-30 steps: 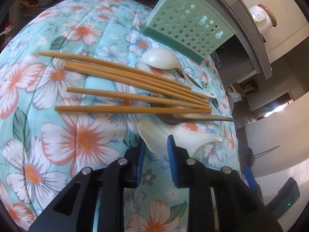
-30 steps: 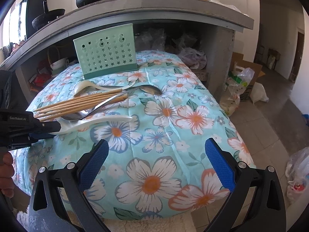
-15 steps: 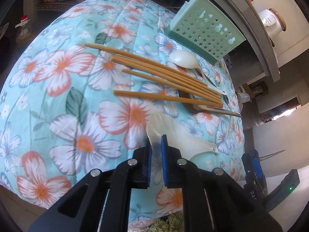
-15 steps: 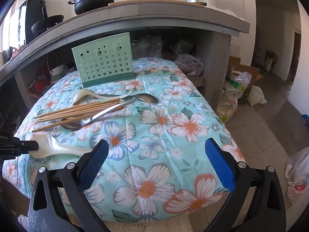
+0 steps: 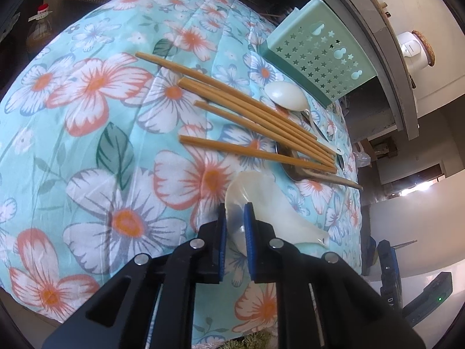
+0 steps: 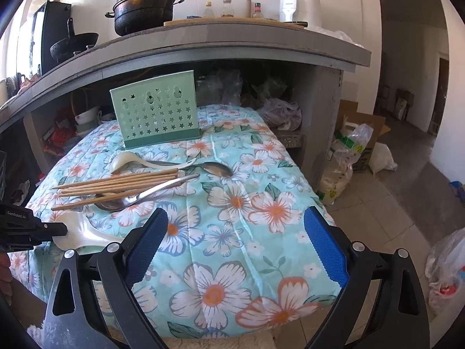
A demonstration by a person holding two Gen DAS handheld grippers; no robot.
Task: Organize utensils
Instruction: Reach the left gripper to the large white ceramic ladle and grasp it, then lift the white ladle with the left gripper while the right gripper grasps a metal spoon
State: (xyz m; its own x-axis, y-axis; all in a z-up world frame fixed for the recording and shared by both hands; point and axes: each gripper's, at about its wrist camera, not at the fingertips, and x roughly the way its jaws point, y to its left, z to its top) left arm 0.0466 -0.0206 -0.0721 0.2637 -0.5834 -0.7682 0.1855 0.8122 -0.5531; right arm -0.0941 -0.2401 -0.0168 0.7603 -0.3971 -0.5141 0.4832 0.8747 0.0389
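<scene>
White translucent plastic: the soup spoon (image 5: 261,203) sits low and centre in the left wrist view, its bowel-end rim pinched between the blue pads of the left hand-held gripper (image 5: 234,226), jaws nearly closed on it. In the right wrist view the same spoon (image 6: 84,232) shows at lower left, over the near edge of the floral-clothed surface (image 6: 232,232).

Step in hand, by judgement: the first utensil is gripped and awaits transfer. The next move calls for carrying it to the green perforated holder (image 5: 319,58) at upper right and entering it handle-down without disturbing the chopsticks (image 5: 255,116) lying between.

The right hand-held gripper (image 6: 235,244) holds nothing; its jaws stand wide and are beginning to close over bare cloth.

The right wrist view alone shows two metal spoons (image 6: 162,189) under the chopsticks, the holder (image 6: 157,113) upright at the surface's far end, and the pot (image 6: 142,8) on the shelf above. The left wrist view alone shows the pads' contact on the spoon.
</scene>
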